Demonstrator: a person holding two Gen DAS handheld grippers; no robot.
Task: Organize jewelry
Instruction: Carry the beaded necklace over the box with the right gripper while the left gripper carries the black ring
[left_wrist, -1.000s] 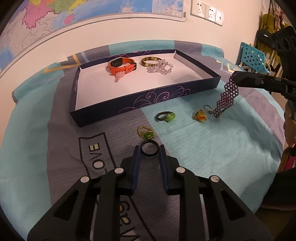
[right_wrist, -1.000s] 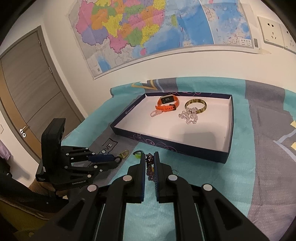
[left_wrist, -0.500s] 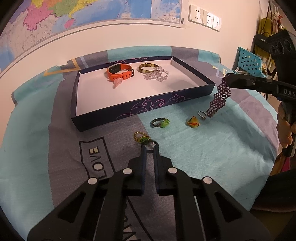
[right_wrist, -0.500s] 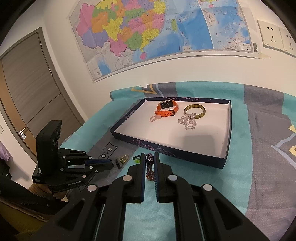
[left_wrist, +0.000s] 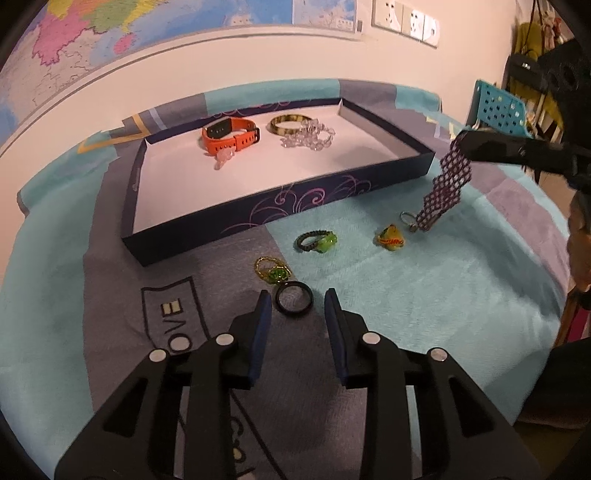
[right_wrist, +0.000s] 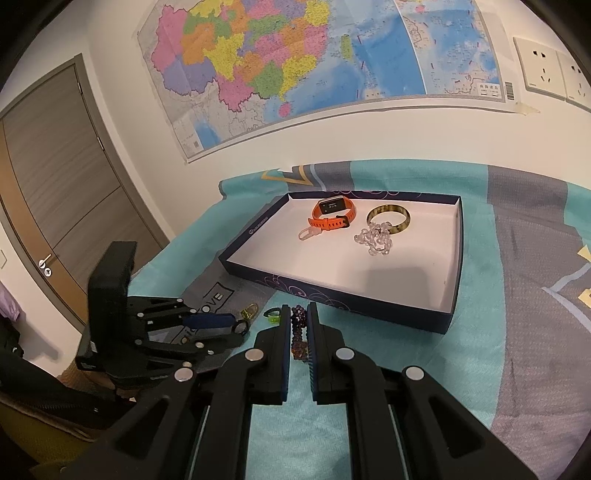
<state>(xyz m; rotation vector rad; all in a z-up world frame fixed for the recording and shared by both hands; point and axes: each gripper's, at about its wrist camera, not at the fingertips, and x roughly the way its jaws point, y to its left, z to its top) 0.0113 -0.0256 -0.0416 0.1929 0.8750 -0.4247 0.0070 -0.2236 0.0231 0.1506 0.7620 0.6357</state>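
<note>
Between tray (left_wrist: 207, 236) edge and rings, bare teal cloth (left_wrist: 424, 295).

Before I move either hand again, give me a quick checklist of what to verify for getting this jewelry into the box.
1. Right tongs gripping the purple beaded bracelet: ok, shut on it, and it hangs free above the blanket.
2. Left tongs around the black ring: not ok, they have just been opening; the ring lies on the blanket between the pads, not pressed.
3. Free room in the box: ok, most of the white floor is bare.
4. Items already in the box: ok, orange watch, bangle and clear bead strand.
5. Loose rings left on the blanket: not ok, several are still out.
</note>
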